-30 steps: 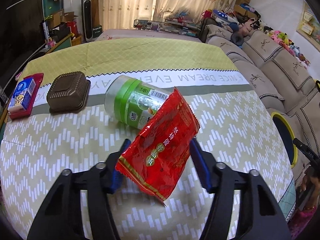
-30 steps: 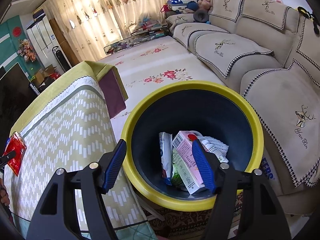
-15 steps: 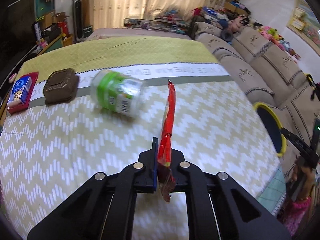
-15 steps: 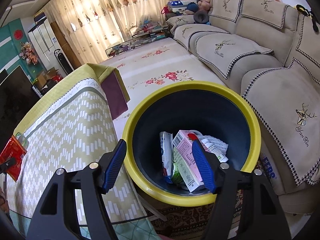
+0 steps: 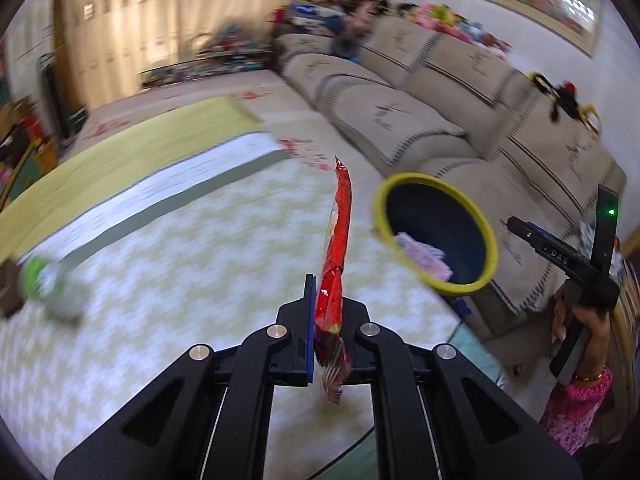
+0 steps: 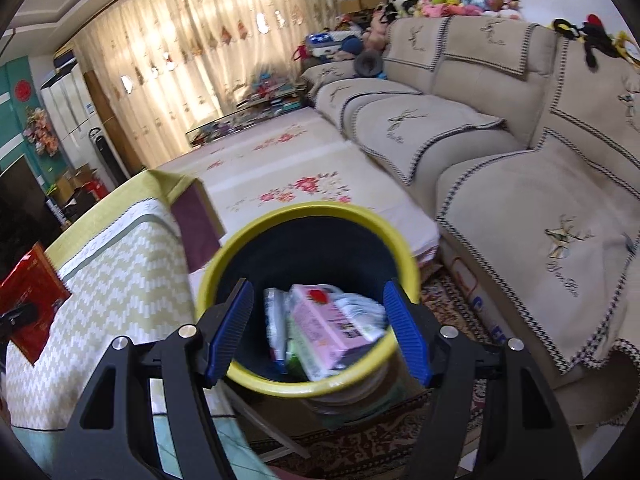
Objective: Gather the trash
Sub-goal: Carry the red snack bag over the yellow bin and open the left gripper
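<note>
My left gripper [image 5: 326,312] is shut on a red snack wrapper [image 5: 338,224], held edge-on above the table [image 5: 180,248]. The wrapper also shows at the far left of the right wrist view [image 6: 30,296]. The yellow-rimmed dark bin [image 5: 436,232] stands past the table's right edge, beside the sofa, with cartons inside. My right gripper [image 6: 318,332] is open and empty, hovering over the bin [image 6: 304,386], which holds a pink carton [image 6: 324,324] and other packets. A green-labelled jar [image 5: 52,288] lies blurred on the table at the left.
A beige sofa [image 6: 540,200] runs along the right, close to the bin. A floral rug [image 6: 300,176] covers the floor between table and sofa. A brown object [image 5: 6,292] sits at the table's left edge. The right gripper's handle and hand [image 5: 580,292] show at right.
My left gripper has swung right with the wrapper, from facing the table to facing the bin. The right gripper has shifted slightly over the bin and stays open.
</note>
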A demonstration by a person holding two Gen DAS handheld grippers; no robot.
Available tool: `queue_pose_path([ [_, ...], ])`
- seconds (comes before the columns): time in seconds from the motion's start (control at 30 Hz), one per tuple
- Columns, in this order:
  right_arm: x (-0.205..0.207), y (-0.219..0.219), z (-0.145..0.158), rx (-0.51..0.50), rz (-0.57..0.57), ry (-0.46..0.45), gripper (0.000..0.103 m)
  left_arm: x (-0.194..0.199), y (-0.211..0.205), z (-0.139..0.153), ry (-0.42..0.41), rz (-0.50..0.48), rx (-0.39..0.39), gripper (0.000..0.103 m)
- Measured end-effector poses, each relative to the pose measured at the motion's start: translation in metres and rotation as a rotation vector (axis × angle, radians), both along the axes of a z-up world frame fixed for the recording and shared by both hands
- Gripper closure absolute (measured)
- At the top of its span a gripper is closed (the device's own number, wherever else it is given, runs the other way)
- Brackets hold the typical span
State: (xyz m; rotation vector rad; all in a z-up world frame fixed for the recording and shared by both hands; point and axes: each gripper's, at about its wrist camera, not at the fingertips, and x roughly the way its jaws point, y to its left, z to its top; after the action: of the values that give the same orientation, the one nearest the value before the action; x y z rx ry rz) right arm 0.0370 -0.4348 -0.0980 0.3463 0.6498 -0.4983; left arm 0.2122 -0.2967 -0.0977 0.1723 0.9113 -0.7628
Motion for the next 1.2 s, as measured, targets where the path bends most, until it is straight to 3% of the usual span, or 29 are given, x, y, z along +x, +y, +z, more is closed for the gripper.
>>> queue_pose_path([
  [0.2, -0.023, -0.024, -0.005, 0.003, -0.051, 0.004, 0.038, -0.001, -0.096, -0.005, 0.026, -0.136, 0.009, 0.096],
  [0.6, -0.047, -0.058, -0.019, 0.038, -0.113, 0.015, 0.038, 0.014, -0.247, -0.046, 0.088, -0.257, 0.061, 0.094],
  [0.63, -0.048, -0.060, -0.020, 0.042, -0.118, 0.017, 0.038, 0.015, -0.255, -0.050, 0.087, -0.258, 0.066, 0.090],
  [0.7, -0.049, -0.062, -0.022, 0.047, -0.122, 0.019, 0.038, 0.017, -0.265, -0.054, 0.090, -0.251, 0.074, 0.070],
  [0.73, -0.050, -0.061, -0.022, 0.049, -0.123, 0.018, 0.038, 0.017, -0.265, -0.054, 0.090, -0.244, 0.071, 0.055],
  [0.77, -0.050, -0.062, -0.022, 0.052, -0.123, 0.017, 0.038, 0.017, -0.265, -0.053, 0.087, -0.237, 0.064, 0.050],
  [0.93, -0.048, -0.059, -0.022, 0.059, -0.114, 0.012, 0.038, 0.011, -0.237, -0.031, 0.060, -0.215, 0.023, 0.043],
  [1.2, -0.042, -0.042, -0.014, 0.040, -0.073, 0.005, 0.037, -0.012, -0.144, 0.028, -0.010, -0.138, -0.114, 0.030],
])
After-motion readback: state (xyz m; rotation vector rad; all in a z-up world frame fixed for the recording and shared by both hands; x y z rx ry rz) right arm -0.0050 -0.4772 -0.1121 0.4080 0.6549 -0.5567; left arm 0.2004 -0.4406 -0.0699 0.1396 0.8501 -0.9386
